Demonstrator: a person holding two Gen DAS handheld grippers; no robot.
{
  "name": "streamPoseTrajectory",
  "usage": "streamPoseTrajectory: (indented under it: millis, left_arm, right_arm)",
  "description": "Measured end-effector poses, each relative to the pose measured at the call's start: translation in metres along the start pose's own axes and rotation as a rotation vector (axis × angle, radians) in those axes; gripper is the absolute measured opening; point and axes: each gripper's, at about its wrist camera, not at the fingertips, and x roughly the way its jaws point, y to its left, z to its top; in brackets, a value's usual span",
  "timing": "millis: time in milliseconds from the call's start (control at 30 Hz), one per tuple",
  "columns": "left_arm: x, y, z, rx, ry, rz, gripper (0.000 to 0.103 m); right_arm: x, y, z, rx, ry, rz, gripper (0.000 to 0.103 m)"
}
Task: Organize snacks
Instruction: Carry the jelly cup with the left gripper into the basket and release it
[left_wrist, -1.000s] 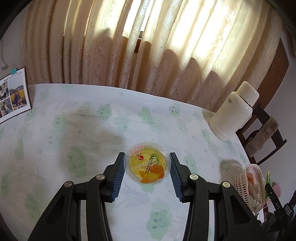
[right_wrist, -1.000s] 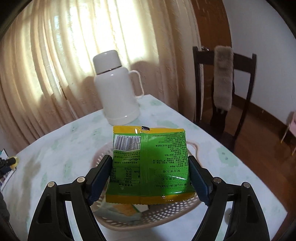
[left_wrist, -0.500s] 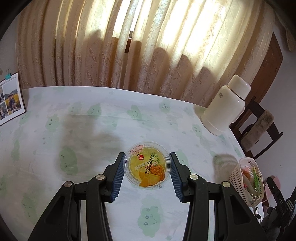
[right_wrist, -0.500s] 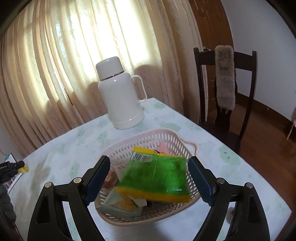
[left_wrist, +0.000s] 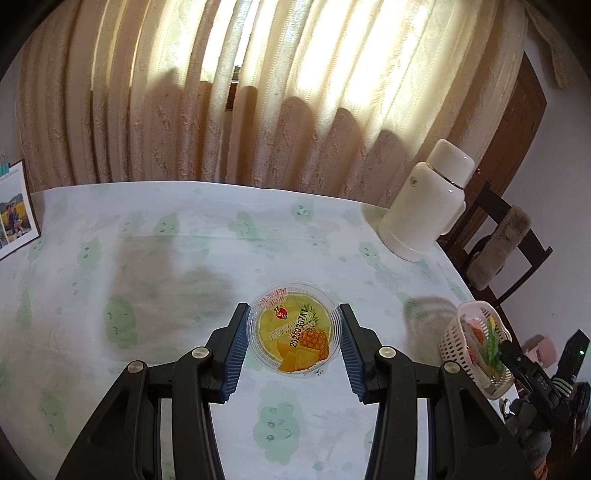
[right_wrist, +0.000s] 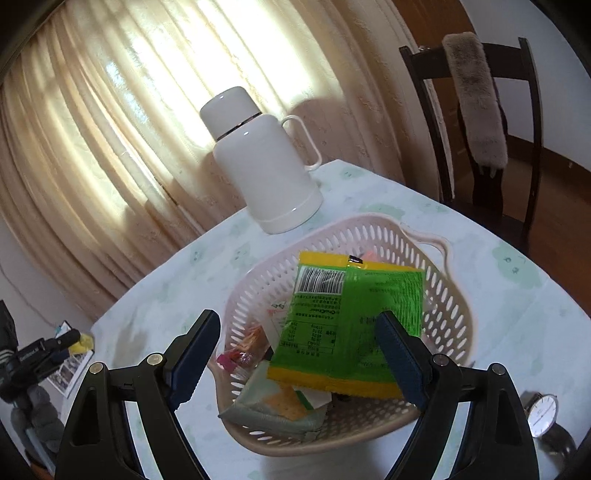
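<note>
Overall, the table (left_wrist: 155, 236) carries a pale cloth printed with green smiling figures and fills most of both views; a curtain (left_wrist: 258, 92) hangs behind its far edge. At the far right corner of the table stands a white thermos jug (right_wrist: 264, 166), upright, lid on, handle toward the dark wooden chair (right_wrist: 480, 122), which has a grey fur cover over its backrest. Nearer than the jug sits the perforated plastic basket (right_wrist: 448, 302), resting on the cloth. Inside the basket the green snack packet (right_wrist: 343, 317) lies tilted, barcode side up, on top of the other contents: a cracker pack (right_wrist: 275, 406) at the near wall and small red-wrapped sweets (right_wrist: 245, 347) at the left wall. The right gripper (right_wrist: 303, 358) hovers over the near rim of the basket with its jaws spread wide; neither pad touches the packet, though the right pad overlaps it in the picture. In the left wrist view the left gripper (left_wrist: 291, 347) is at table level with its blue pads on either side of the pineapple fruit cup (left_wrist: 293, 328); the pads meet the cup's rim, so the cup is clamped, seated on the cloth well apart from the basket. A framed photograph (left_wrist: 14, 210) stands at the left edge of the table. A wristwatch (right_wrist: 541, 410) lies on the cloth just beside the basket's right side.
</note>
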Motion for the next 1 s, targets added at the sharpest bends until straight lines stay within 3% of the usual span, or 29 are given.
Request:
streamPoseTrajectory:
  millis: [133,233,433,567,800,1000]
  left_arm:
    - [-0.003,-0.009,-0.003,0.021,0.005,-0.048,0.043]
    - [-0.003,-0.019,-0.008,0.041,0.015,-0.104,0.043]
    - [-0.001,-0.047,-0.021,0.11,0.03,-0.188,0.043]
    - [0.005,-0.07,-0.029,0.147,0.056,-0.214,0.043]
    - [0.022,-0.135,-0.038,0.254,0.106,-0.26,0.043]
    - [0.039,-0.197,-0.04,0.328,0.13,-0.314,0.043]
  right_arm:
    - [-0.003,-0.002,-0.001,-0.016,-0.012,-0.016,0.086]
    - [-0.022,0.0,-0.005,-0.03,-0.093,-0.033,0.087]
    - [-0.063,0.018,-0.024,-0.181,-0.309,-0.239,0.087]
    - [-0.072,0.016,-0.038,-0.24,-0.359,-0.334,0.087]
    - [-0.078,-0.012,-0.053,-0.181,-0.385,-0.376,0.087]
    - [-0.084,-0.023,-0.056,-0.148,-0.429,-0.356,0.087]
